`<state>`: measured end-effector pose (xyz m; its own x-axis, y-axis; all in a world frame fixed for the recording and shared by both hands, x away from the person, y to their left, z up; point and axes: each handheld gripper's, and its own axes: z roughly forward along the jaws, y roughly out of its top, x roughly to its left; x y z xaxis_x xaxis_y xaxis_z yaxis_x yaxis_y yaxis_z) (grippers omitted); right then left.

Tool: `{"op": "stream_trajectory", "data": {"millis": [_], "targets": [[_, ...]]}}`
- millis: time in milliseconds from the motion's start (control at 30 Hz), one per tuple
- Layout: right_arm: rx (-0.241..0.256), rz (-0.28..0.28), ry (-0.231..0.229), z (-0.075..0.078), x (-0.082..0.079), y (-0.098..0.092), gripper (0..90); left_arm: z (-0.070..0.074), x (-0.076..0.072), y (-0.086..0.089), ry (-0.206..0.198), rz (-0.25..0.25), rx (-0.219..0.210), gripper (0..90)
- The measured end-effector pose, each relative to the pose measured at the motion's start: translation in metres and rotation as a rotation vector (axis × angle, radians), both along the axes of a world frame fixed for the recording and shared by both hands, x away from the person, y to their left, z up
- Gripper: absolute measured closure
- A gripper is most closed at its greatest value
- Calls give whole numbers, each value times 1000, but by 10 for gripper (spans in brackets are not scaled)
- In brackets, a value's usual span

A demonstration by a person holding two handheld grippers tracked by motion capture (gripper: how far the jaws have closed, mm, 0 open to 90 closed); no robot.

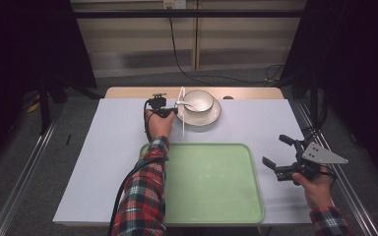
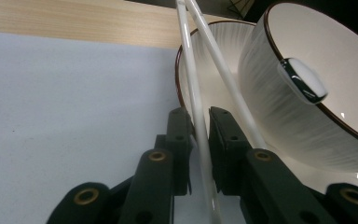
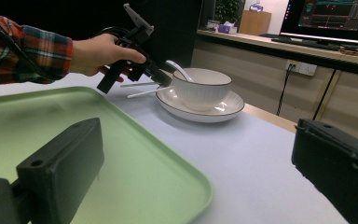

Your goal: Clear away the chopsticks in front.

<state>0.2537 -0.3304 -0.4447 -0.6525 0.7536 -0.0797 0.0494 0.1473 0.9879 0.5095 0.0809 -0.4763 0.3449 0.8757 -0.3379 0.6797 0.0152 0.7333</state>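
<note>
The left claw (image 1: 173, 111) sits at the far middle of the counter (image 1: 113, 142), just left of the plate (image 1: 211, 117), with its jaws pressed onto one white chopstick (image 2: 196, 116); the left gripper view shows that stick running up between the two black pads, pinched near its lower part. A second chopstick (image 2: 228, 81) lies just right of it, crossing the first near their far ends and leaning on the plate rim beside the bowl (image 2: 307, 116). In the high view the chopsticks (image 1: 182, 110) show as a thin white line running near to far along the left edge of the plate. The bowl (image 1: 199, 101) stands upright in the middle of the plate, and a spoon (image 1: 183, 103) rests in it with its handle sticking out over the left rim toward the claw; its shiny end (image 2: 303, 80) shows against the bowl's wall in the left gripper view. The right gripper view shows the left hand (image 3: 100, 53) holding its claw low beside the plate (image 3: 200, 109). The right claw (image 1: 282, 153) hangs over the near right part of the counter, just right of the green tray (image 1: 211, 216), jaws spread wide with nothing between them. The tray lies at the near middle, well apart from the plate.
</note>
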Motion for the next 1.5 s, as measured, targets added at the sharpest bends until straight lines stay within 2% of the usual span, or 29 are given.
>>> {"op": "stream_trajectory", "data": {"millis": [100, 200, 433, 467, 767, 833, 1033, 1333, 1500], "targets": [[2, 1, 0, 0, 0, 0, 15, 2, -1, 2, -1, 13, -21, 828], [5, 2, -3, 0, 1, 0, 15, 3, -2, 3, 2, 3, -8, 844], [8, 1, 2, 0, 0, 0, 15, 6, -7, 2, 15, 4, -20, 857], [9, 1, 2, 0, 0, 0, 15, 7, -8, 2, 17, -1, -7, 857], [10, 4, -2, 1, 0, -1, 15, 10, -12, 1, 21, -1, 7, 857], [13, 3, 1, 1, 0, 0, 15, 11, -14, 3, 28, -2, 28, 857], [17, -1, 0, 1, 0, 1, 15, 8, -16, 9, 38, 4, 3, 853], [13, 6, 1, 2, 1, 1, 15, 6, -15, 9, 55, -26, 20, 821], [13, 4, -1, 2, 1, 1, 15, 6, -15, 6, 70, -25, 29, 852]]}}
